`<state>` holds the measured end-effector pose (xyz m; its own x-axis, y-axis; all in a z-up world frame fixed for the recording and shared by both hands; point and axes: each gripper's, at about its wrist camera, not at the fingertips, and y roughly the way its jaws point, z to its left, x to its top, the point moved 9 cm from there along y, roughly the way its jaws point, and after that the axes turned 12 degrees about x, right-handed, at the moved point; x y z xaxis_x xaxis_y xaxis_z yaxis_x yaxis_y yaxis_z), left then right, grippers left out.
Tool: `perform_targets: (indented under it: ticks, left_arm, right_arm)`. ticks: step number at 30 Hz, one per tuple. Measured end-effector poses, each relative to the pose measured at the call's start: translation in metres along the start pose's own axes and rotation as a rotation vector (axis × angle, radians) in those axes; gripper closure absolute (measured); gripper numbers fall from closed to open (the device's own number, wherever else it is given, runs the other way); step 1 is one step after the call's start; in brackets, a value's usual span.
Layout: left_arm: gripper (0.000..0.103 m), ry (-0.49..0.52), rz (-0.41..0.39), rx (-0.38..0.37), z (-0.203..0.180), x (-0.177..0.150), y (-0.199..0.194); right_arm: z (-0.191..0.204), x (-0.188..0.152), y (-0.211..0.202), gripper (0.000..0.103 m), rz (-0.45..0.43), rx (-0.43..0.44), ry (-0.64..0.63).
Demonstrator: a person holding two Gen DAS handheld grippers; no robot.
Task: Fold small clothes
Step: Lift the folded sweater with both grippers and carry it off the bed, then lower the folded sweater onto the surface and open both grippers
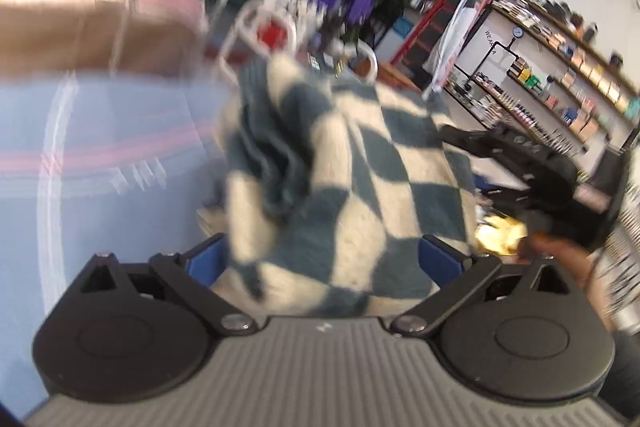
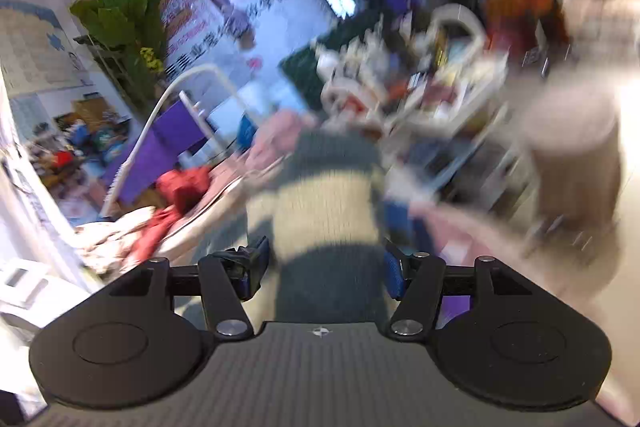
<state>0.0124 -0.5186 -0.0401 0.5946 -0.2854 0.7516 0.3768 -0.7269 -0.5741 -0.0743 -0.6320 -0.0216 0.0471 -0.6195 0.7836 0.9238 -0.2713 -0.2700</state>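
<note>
A cream and dark teal checkered cloth [image 1: 340, 163] hangs bunched in front of my left gripper [image 1: 322, 259] and fills the gap between its wide-spread jaws. Its blue pads [image 1: 208, 259] stand at the cloth's sides and do not squeeze it. In the right wrist view the same cloth [image 2: 324, 203] runs between the parted jaws of my right gripper [image 2: 326, 267], whose blue pads [image 2: 394, 275] stand clear of it. The left wrist view also shows the right gripper's black body [image 1: 520, 163] just right of the cloth. Both views are blurred.
A light blue surface [image 1: 100, 147] lies to the left. Red and pink clothes [image 2: 176, 191] are piled at the left of the right wrist view. A white rack [image 1: 272, 27] stands behind the cloth, stocked shelves [image 1: 560, 87] at the far right, a person's hand [image 1: 560, 255] nearby.
</note>
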Motion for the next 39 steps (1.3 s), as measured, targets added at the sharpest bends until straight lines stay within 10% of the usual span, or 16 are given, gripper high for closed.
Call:
perform_targets:
  ticks: [5, 9, 17, 32, 39]
  left_arm:
    - [0.002, 0.163, -0.169, 0.056, 0.001, 0.019, -0.049]
    - [0.004, 0.338, -0.253, -0.055, -0.047, 0.029, -0.073]
    - [0.006, 0.556, -0.156, -0.054, -0.078, -0.01, -0.043]
    - [0.0, 0.554, -0.081, -0.033, -0.062, -0.018, -0.021]
    - [0.0, 0.519, -0.136, 0.038, -0.064, -0.003, -0.074]
  right_arm:
    - [0.041, 0.01, -0.045, 0.014, -0.074, -0.058, -0.269]
    - [0.061, -0.013, -0.05, 0.057, 0.019, 0.02, -0.4]
    - [0.029, -0.033, -0.042, 0.056, 0.081, -0.073, -0.291]
    - [0.028, -0.056, -0.022, 0.051, 0.153, -0.12, -0.296]
    - [0.054, -0.045, -0.045, 0.001, 0.079, -0.115, -0.377]
